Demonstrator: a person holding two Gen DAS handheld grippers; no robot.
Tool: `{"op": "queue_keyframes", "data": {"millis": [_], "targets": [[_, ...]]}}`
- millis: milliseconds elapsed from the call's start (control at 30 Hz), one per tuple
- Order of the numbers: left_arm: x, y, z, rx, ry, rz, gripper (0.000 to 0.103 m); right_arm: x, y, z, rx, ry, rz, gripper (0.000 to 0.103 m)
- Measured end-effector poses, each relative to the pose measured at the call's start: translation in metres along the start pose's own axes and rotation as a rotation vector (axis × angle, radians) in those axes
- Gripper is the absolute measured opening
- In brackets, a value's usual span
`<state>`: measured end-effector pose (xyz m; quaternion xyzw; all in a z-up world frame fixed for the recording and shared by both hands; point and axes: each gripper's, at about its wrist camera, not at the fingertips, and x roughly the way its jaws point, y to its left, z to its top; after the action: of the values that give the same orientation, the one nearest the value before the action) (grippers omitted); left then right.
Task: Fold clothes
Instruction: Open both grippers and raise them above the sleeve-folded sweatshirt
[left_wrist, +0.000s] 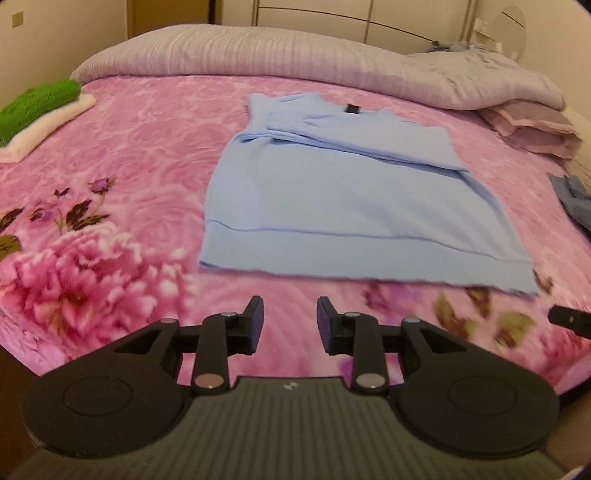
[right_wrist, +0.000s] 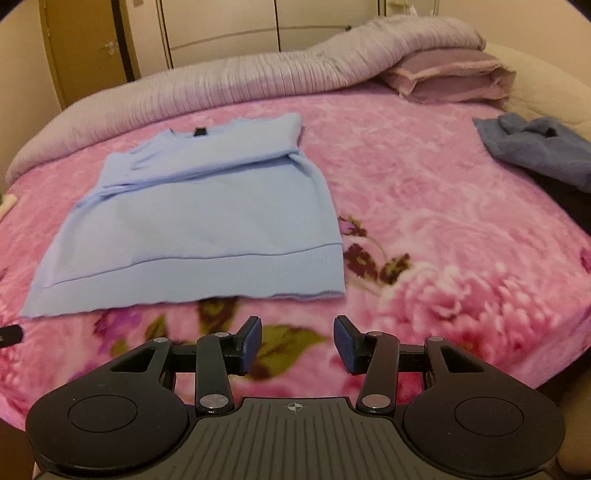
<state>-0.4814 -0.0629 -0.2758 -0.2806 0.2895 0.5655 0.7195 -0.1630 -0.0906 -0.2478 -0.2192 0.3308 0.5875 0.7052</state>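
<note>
A light blue sweater (left_wrist: 332, 199) lies flat on the pink flowered bedspread (left_wrist: 147, 147), sleeves folded across its chest, hem toward me. In the right wrist view the same sweater (right_wrist: 199, 221) lies left of centre. My left gripper (left_wrist: 290, 325) hovers over the bedspread just short of the hem, open, nothing between its fingers. My right gripper (right_wrist: 297, 345) hangs near the hem's right corner, also open and empty. A tip of the right gripper (left_wrist: 569, 319) shows at the left view's right edge, and a tip of the left gripper (right_wrist: 9, 336) at the right view's left edge.
A folded green and cream stack (left_wrist: 37, 110) rests at the bed's far left. A crumpled grey-blue garment (right_wrist: 539, 151) lies at the right side. A lilac quilt (left_wrist: 295, 59) and a pillow (right_wrist: 450, 75) line the far edge, with wardrobe doors (right_wrist: 221, 26) behind.
</note>
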Motion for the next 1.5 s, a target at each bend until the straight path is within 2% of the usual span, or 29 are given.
{"op": "queue_keyframes", "data": {"millis": [233,333,467,767,900,1000,1500], "targets": [[-0.048,-0.025,-0.009,0.058,-0.060,0.006,0.029,-0.053,0.017,-0.011,-0.053,-0.051,-0.004,0.049],[-0.062,-0.031,-0.010,0.080,-0.082,0.017,0.034,-0.068,0.021,-0.012,-0.066,-0.080,-0.005,0.051],[-0.074,-0.034,-0.012,0.083,-0.101,0.021,0.034,-0.082,0.026,-0.015,-0.086,-0.111,-0.004,0.053],[-0.091,-0.043,-0.016,0.110,-0.137,0.038,0.037,-0.098,0.033,-0.018,-0.115,-0.140,0.000,0.058],[-0.096,-0.044,-0.019,0.116,-0.141,0.033,0.037,-0.098,0.032,-0.020,-0.101,-0.126,0.012,0.068],[-0.099,-0.045,-0.021,0.117,-0.147,0.032,0.037,-0.102,0.032,-0.021,-0.097,-0.132,0.016,0.071],[-0.118,-0.044,-0.014,0.118,-0.188,0.019,0.038,-0.119,0.039,-0.017,-0.116,-0.170,0.021,0.073]]}}
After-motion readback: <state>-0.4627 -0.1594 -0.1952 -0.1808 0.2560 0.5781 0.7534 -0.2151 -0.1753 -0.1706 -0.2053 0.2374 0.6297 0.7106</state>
